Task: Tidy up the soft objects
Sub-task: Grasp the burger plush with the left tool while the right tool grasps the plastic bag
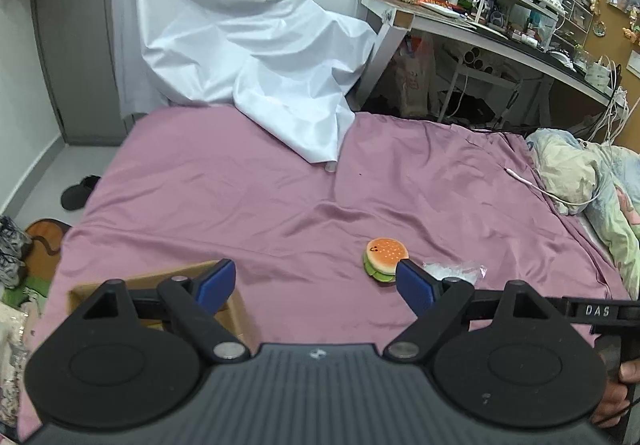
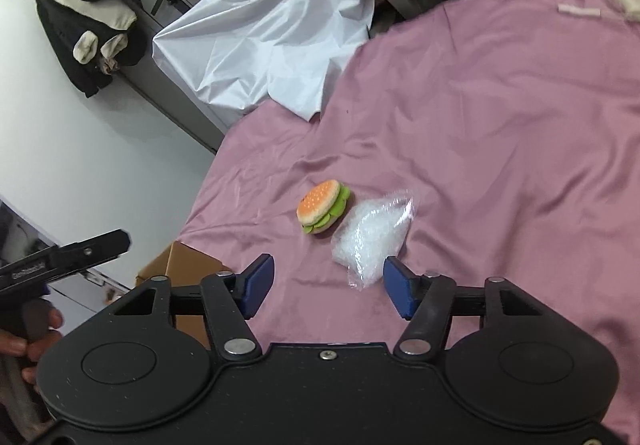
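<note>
A soft burger toy (image 1: 385, 259) lies on the pink bedsheet (image 1: 240, 197), just ahead of my left gripper's right finger. A clear plastic bag (image 1: 456, 271) lies to its right. My left gripper (image 1: 316, 285) is open and empty, with a cardboard box (image 1: 160, 281) behind its left finger. In the right wrist view the burger (image 2: 323, 207) and the bag (image 2: 372, 235) lie side by side on the sheet (image 2: 500, 149). My right gripper (image 2: 328, 287) is open and empty, just short of the bag. The box (image 2: 180, 269) sits at its left.
A white crumpled sheet (image 1: 248, 57) covers something at the bed's far end. A cluttered desk (image 1: 500, 29) stands at the back right. A bundled blanket (image 1: 588, 181) and a white cable (image 1: 560, 197) lie on the right. The left gripper's handle (image 2: 64, 255) shows at left.
</note>
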A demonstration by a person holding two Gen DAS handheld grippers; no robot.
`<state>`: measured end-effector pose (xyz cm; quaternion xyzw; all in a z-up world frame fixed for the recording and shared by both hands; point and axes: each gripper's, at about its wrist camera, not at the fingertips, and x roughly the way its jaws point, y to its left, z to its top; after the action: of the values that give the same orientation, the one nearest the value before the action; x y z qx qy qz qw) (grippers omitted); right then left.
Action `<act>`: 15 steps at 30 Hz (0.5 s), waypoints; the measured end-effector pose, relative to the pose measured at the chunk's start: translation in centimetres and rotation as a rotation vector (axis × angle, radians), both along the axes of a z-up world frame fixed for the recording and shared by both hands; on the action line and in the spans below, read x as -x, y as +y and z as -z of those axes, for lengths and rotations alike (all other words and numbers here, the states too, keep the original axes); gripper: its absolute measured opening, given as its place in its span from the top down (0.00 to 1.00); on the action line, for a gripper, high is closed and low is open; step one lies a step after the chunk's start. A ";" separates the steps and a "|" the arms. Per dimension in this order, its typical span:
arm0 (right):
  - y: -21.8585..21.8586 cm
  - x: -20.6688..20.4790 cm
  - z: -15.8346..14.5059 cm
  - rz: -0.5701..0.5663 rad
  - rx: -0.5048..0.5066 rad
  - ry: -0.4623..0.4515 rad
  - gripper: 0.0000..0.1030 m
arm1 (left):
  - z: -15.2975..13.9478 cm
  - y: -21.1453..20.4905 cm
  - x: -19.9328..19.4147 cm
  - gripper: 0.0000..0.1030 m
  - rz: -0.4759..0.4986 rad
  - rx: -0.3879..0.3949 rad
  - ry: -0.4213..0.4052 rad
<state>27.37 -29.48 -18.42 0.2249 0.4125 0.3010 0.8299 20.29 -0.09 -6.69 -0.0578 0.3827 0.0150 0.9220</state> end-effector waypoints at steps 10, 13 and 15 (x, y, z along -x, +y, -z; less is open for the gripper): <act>-1.0 -3.1 4.2 0.031 -0.145 0.156 0.40 | 2.8 -1.2 -4.2 0.21 0.019 0.041 0.032; -1.0 -3.7 5.1 0.031 -0.166 0.179 0.40 | 4.1 -1.9 -5.6 0.25 0.020 0.056 0.059; -1.1 -4.2 5.5 0.035 -0.176 0.194 0.40 | 4.9 -2.4 -6.4 0.25 0.027 0.059 0.075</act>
<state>31.53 -30.56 -23.96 0.3320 0.4590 0.2981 0.7682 26.73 -2.47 -11.59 -0.0792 0.4179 -0.0068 0.9050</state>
